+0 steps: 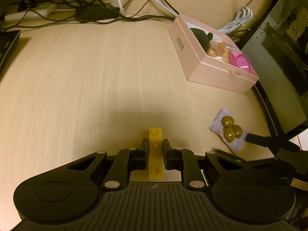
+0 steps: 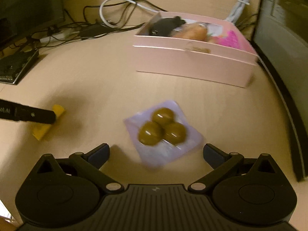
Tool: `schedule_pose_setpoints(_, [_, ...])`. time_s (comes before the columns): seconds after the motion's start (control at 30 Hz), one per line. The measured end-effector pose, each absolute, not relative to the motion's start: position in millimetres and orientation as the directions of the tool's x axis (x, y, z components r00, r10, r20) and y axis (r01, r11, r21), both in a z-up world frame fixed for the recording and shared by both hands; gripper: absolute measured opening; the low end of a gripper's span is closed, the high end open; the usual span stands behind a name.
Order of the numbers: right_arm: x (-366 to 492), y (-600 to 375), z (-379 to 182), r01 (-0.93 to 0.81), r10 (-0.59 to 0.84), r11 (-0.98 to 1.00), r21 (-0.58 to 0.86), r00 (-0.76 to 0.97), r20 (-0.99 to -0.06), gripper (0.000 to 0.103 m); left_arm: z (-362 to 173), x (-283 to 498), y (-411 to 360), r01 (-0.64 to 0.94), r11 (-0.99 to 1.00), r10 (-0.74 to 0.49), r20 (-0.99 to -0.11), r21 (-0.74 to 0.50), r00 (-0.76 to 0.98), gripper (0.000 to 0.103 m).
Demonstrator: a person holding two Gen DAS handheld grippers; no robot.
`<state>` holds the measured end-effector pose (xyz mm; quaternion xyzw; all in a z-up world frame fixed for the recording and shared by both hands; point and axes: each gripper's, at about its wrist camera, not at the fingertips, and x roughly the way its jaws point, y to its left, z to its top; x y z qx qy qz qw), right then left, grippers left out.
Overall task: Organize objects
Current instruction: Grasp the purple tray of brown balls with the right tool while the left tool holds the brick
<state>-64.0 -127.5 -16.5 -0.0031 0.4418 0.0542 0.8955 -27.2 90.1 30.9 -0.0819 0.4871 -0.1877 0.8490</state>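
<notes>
My left gripper [image 1: 156, 141] is shut on a yellow studded brick [image 1: 155, 154], held lengthwise between the pads just above the wooden desk. The right wrist view shows the same brick [image 2: 41, 131] at the left, under a black finger [image 2: 34, 115]. My right gripper [image 2: 156, 148] stands wide open, its pads on either side of the near corner of a clear packet of three brown balls [image 2: 163, 130] lying on the desk, not touching it. The left wrist view has that packet [image 1: 229, 129] at the right. An open pink box [image 2: 192, 65] lies beyond, holding a black item, a wrapped pastry and something pink.
Tangled black and white cables [image 1: 123, 9] and a power strip [image 1: 34, 12] run along the back of the desk. A dark computer case [image 1: 279, 67] stands at the right edge. A flat black device [image 2: 15, 67] lies at the left.
</notes>
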Motion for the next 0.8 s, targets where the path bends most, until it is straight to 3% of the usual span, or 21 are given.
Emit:
schedule_pose_setpoints(0.4, [-40, -87, -19, -0.259, 0.160, 0.966, -0.004, 0.607, -0.778, 0.103, 38, -32, 92, 0.249, 0.921, -0.386, -0.792, -0.300, 0.473, 0.017])
schedule_pose_setpoints(0.53, [-53, -108, -17, -0.238, 0.141, 0.971, -0.010, 0.608, -0.781, 0.103, 37, -34, 92, 0.249, 0.925, -0.376, -0.795, -0.288, 0.476, 0.017])
schedule_pose_setpoints(0.7, [-55, -142, -15, -0.103, 0.011, 0.992, -0.070, 0.630, -0.776, 0.103, 37, -36, 93, 0.249, 0.924, -0.378, -0.794, -0.290, 0.475, 0.017])
schedule_pose_setpoints(0.8, [-57, -148, -7, -0.085, 0.044, 0.996, -0.014, 0.637, -0.770, 0.103, 37, -37, 95, 0.244, 0.926, -0.374, -0.795, -0.289, 0.478, 0.017])
